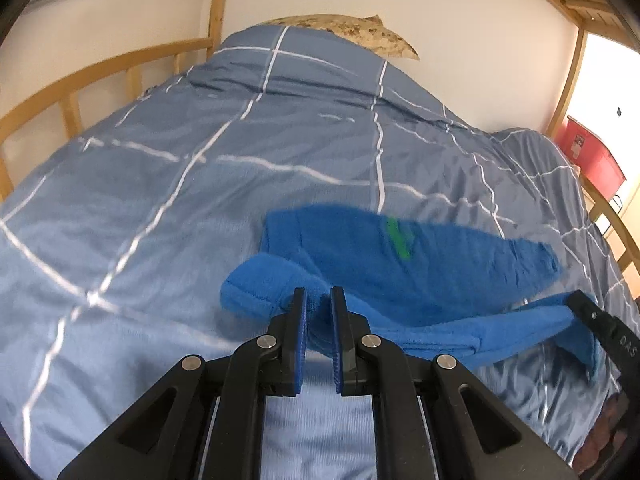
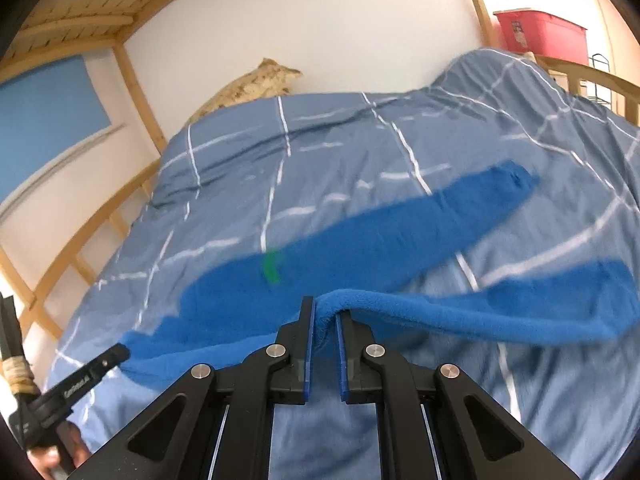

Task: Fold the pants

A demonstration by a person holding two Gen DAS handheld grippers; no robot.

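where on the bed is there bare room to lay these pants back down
Bare duvet runs from the blue pants to the wooden side rail and up toward the pillow. It is crowded nearer the foot, where the pants hang between the left gripper and right gripper, both shut on fleece.

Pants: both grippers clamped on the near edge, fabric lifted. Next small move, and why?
Probably carry both grips forward over the blue pants toward the far edge, then lower. The left gripper and right gripper each pinch the near edge, which hangs slack between them above the duvet. The far part with the green tag looks spread out, ready to be covered.
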